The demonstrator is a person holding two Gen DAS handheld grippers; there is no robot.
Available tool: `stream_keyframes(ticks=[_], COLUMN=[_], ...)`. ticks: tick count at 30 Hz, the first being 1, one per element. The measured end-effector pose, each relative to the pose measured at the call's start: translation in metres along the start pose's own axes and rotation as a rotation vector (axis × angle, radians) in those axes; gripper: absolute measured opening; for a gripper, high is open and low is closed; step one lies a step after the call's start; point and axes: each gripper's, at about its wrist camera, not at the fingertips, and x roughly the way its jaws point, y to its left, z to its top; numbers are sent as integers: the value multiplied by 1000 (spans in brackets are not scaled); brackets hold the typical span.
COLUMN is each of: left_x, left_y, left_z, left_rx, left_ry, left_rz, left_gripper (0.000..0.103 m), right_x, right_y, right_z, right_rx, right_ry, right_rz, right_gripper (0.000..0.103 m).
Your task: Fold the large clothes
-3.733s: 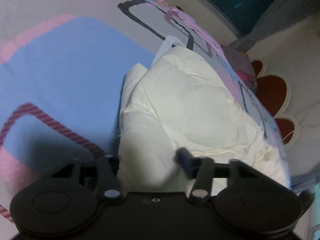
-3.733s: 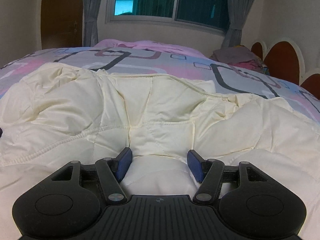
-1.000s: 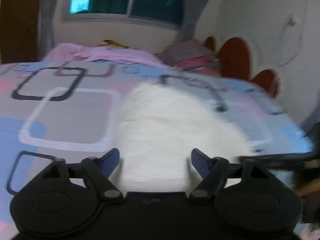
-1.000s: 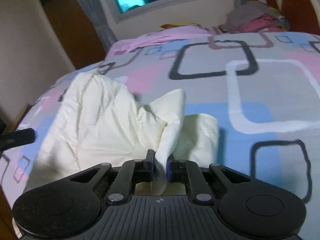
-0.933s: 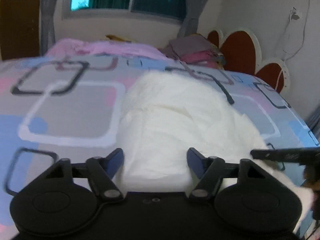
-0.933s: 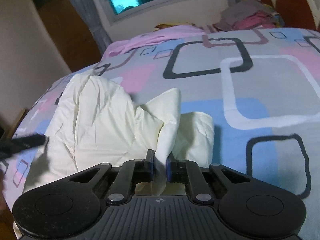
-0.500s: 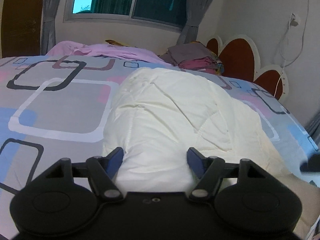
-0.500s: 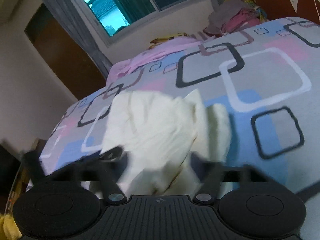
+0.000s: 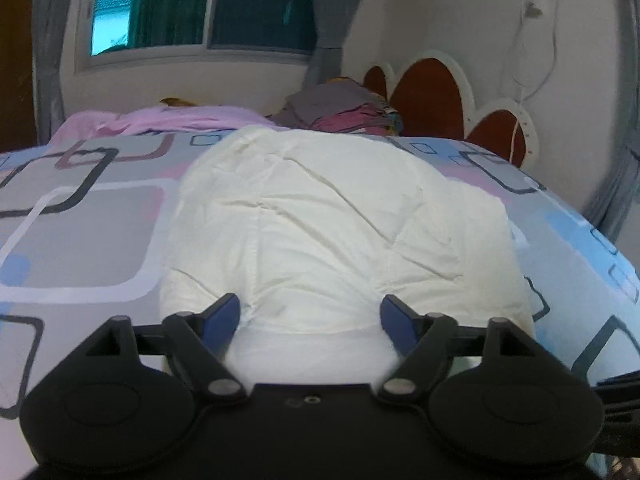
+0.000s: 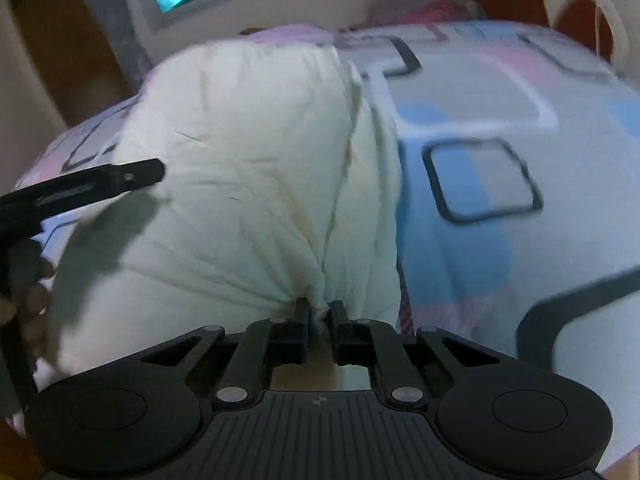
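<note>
- Bedroom: bed (image 9: 80, 220) with a cover of grey, blue and pink squares fills the lower half of both views; window (image 9: 200, 4) with grey curtains at upper left of the left wrist view; scalloped red-brown headboard (image 9: 432, 96) at upper right; white cable (image 9: 536, 56) hanging on the wall above it.
- Cream quilted garment (image 9: 340, 232): bundled in a rounded heap on the bed, centre of both views.
- Folded clothes pile (image 9: 344, 108), grey and pink: far end of the bed, beside the headboard, partly hidden behind the cream heap.
- Pink cloth (image 9: 168, 120): along the far edge of the bed, below the window.
- Left tool (image 9: 312, 312): jaws wide and opening, blue pads at either side of the garment's near edge, not pressing it.
- Right tool (image 10: 319, 312): jaws closed tight on a gathered pinch of the garment's near edge.
- In the right wrist view the left tool's black finger pokes in at mid left above the heap; a hand (image 10: 34, 300) at the left edge is partly cut off.
- Right wrist view blurred; cover pattern smeared there.
</note>
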Motion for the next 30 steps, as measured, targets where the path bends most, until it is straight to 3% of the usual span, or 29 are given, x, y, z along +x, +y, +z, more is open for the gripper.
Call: stream_keyframes(ticks=[5, 8, 11, 13, 16, 20, 25, 30], left_x=[7, 7, 7, 6, 6, 7, 15, 27], left_y=[5, 8, 6, 3, 2, 5, 11, 9], left_z=[-1, -2, -3, -3, -4, -4, -6, -12], left_rx=[-23, -50, -51, -54, -54, -60, -78, -72], left_ry=[26, 23, 18, 15, 12, 9, -21, -73], left_rz=[-11, -13, -3, 2, 2, -6, -25, -11], left_gripper=[78, 78, 78, 78, 78, 79, 92, 93], right_x=[-19, -57, -65, -51, -13, 27, 73, 104], right_y=[-9, 0, 17, 29, 42, 46, 46, 33], right_z=[5, 19, 42, 53, 64, 69, 67, 62], right_rx=[104, 105, 95, 69, 54, 16, -93, -78], right_ry=[-19, -147, -285, -350, -355, -388, -340, -316], right_rz=[6, -5, 3, -3, -13, -90, -164, -162], right_gripper=[10, 10, 10, 10, 10, 10, 12, 11])
